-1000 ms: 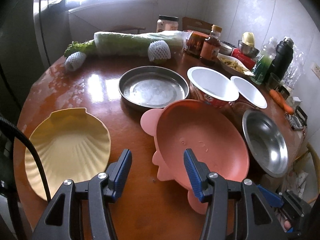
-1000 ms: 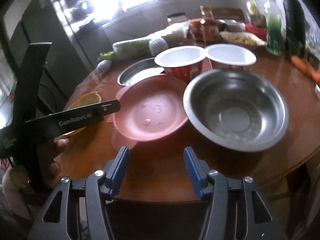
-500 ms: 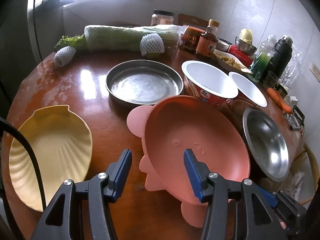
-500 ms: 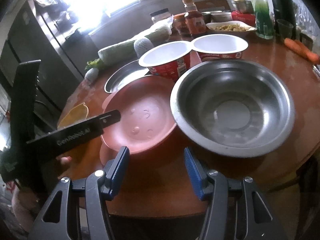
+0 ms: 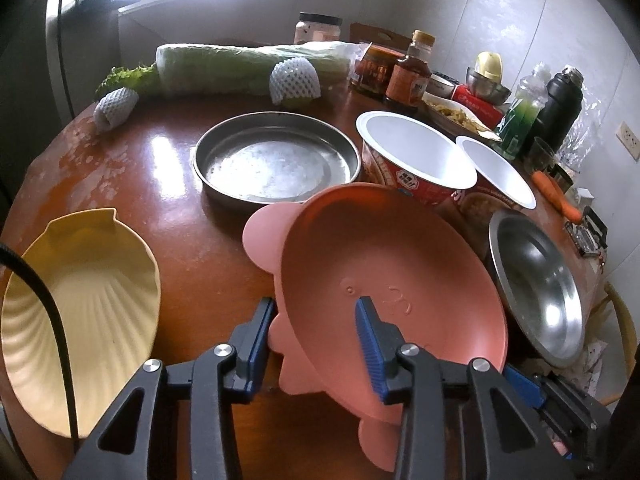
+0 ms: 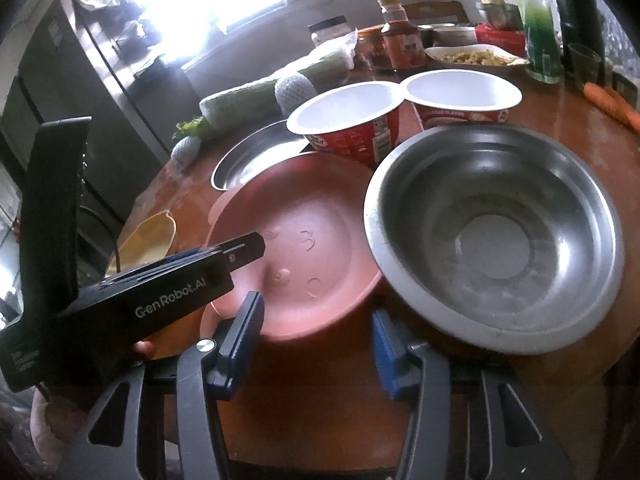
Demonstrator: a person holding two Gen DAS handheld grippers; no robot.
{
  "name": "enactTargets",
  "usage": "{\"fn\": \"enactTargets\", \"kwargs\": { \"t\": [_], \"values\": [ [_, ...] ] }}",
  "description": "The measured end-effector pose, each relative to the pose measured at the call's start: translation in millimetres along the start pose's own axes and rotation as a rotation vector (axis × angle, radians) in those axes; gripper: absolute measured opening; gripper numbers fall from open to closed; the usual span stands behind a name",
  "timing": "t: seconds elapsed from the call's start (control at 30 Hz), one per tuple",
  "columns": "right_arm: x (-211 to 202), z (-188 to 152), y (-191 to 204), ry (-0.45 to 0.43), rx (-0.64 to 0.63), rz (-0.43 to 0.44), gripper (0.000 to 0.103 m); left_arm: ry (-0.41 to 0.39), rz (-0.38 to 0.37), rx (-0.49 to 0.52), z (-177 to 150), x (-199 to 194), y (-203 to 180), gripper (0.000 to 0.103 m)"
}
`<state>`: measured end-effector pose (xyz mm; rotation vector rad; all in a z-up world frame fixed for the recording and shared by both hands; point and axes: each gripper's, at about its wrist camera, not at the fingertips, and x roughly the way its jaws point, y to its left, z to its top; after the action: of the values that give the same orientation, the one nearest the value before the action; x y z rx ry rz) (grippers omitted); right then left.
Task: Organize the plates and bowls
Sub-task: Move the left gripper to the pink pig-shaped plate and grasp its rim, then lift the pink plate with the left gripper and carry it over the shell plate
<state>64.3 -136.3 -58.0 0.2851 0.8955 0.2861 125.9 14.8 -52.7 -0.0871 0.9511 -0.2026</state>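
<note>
As jaws close, claws (image 5: pixel 316 330) perhaps astride rim.

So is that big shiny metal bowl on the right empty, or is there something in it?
Empty. The metal bowl shows only its bare, shiny bottom in both views; nothing lies inside.

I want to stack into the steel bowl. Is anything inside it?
The steel bowl looks empty, bare metal inside. What lies under it is hidden.
</note>
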Motion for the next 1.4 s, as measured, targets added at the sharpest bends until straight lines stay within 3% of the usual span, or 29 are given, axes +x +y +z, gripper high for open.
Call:
{"fn": "enactTargets", "kwargs": {
  "t": [0.23,0.5,0.83,1.4],
  "values": [
    [0,0,4,0.001,-0.026,0.002,0.053,-0.009,0.017,-0.006,-6,-8,3,0.041],
    [-11,2,17,-0.009,-0.045,0.057,0.053,-0.062,0.007,-0.045,-12,-45,18,0.041],
    [-21,5,63,-0.017,-0.173,0.134,0.053,-0.15,0.088,-0.092,-20,-94,46,0.041],
    [19,23,140,0.01,-0.431,0.207,0.053,-0.179,0.178,-0.242,-29,-114,118,0.041]
  ]
}}
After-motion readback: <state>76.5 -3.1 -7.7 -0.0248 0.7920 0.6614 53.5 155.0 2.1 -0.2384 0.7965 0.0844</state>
